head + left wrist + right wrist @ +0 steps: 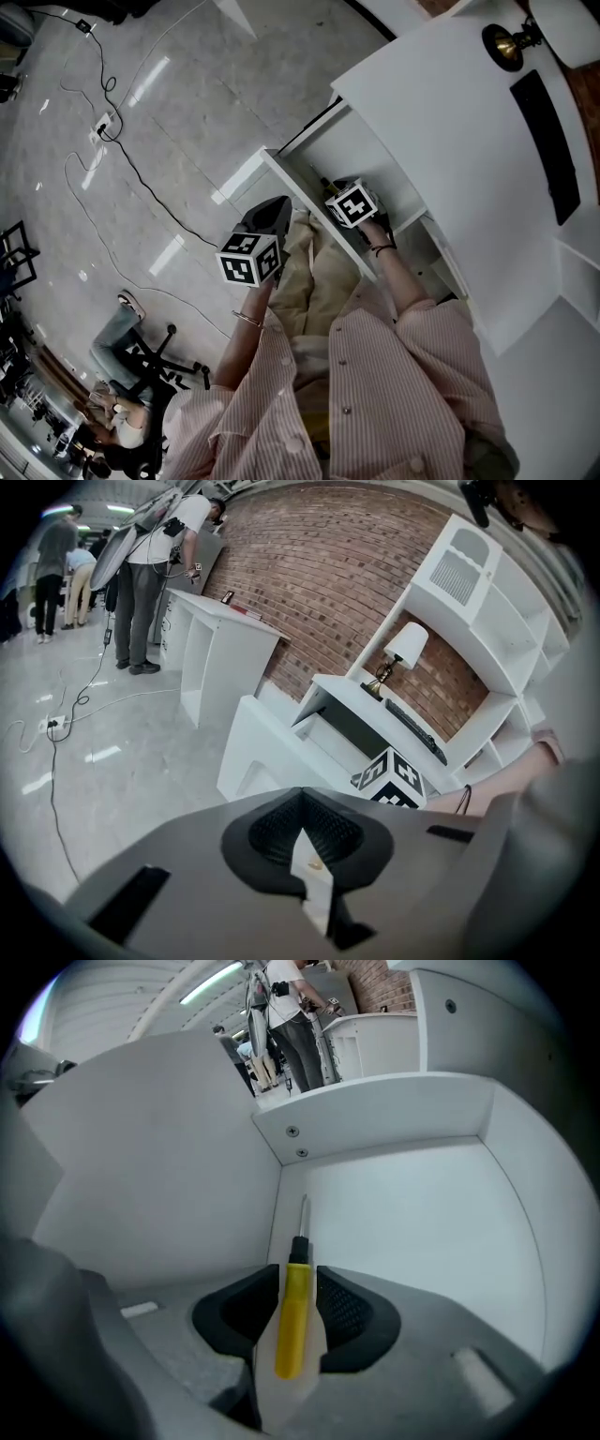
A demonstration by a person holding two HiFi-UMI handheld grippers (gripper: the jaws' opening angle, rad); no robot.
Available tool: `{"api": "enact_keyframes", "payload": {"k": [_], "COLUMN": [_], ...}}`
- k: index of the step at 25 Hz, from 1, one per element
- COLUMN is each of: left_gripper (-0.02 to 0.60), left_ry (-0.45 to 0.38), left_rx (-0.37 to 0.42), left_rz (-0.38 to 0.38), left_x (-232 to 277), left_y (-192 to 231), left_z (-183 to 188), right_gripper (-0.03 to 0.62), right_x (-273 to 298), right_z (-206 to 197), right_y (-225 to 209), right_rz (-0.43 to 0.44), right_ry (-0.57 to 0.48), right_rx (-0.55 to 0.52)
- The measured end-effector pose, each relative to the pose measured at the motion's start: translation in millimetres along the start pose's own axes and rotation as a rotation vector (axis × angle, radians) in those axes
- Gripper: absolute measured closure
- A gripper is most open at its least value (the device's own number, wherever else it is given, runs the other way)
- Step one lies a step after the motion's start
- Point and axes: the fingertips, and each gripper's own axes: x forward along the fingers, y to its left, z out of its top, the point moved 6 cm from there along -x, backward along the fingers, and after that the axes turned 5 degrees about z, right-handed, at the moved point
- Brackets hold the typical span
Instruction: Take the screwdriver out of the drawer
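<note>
Pressure is being applied by the right gripper (pixel 292 1321) to the yellow handle of the screwdriver (pixel 294 1283). The jaws are being closed on it from both sides, with the dark pads (pixel 347 1312) lying against the handle. The handle is being held lengthwise between the jaws, butt end toward the gripper body. The black collar and thin metal shaft are being pointed straight ahead of the jaw tips. Ahead of and around the jaws, the inside of the white drawer (pixel 412 1213) is being shown. The shaft tip is being aimed at the seam where the drawer's floor meets the wall to the left of the jaws. Whether the screwdriver is touching the drawer floor cannot be told.

The jaws of the left gripper (pixel 302 841) are being held fully together, and nothing is being gripped between them. That gripper is being held outside the drawer, above the grey floor (pixel 94 752). Ahead of its jaws and a little to their right, the marker cube (pixel 394 778) of the right gripper is being shown at the open drawer of a white desk (pixel 361 700). Farther ahead, on the desk top, a lamp (pixel 398 653) and a dark keyboard (pixel 412 726) are being shown in front of a brick wall (pixel 319 574). Far to the left of the jaws, people (pixel 150 564) are standing by another white table (pixel 220 635).
</note>
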Motion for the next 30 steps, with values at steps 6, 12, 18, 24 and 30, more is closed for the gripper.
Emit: {"api": "enact_keyframes", "payload": {"k": [6,12,18,24,30], "left_gripper": [0.581,0.581,0.581,0.581,0.581], "left_ry": [0.001,-0.006,-0.013,-0.046,-0.111], "left_rx": [-0.010,-0.020,-0.021,-0.004,0.038], "left_rz": [0.010,0.021,0.022,0.014,-0.021], "left_x": [1.0,-0.5,-1.5,-11.1,-26.5], "left_y": [2.7,5.9,5.5,4.6,-4.3], "left_z": [-1.6,-2.2,-3.0,3.6,20.0], "right_gripper": [0.485,0.511,0.516,0.516,0.516], "right_x": [2.0,4.4,4.4,-11.3,-49.7], "right_z": [6.4,5.1,6.2,9.3,24.0], "right_y": [0.6,0.2,-0.4,2.5,14.1], "right_rz": [-0.038,-0.090,-0.091,-0.102,-0.117], "right_ry": [0.036,0.078,0.076,0.017,-0.122], "right_rx": [-0.086,-0.134,-0.133,-0.115,-0.097]}}
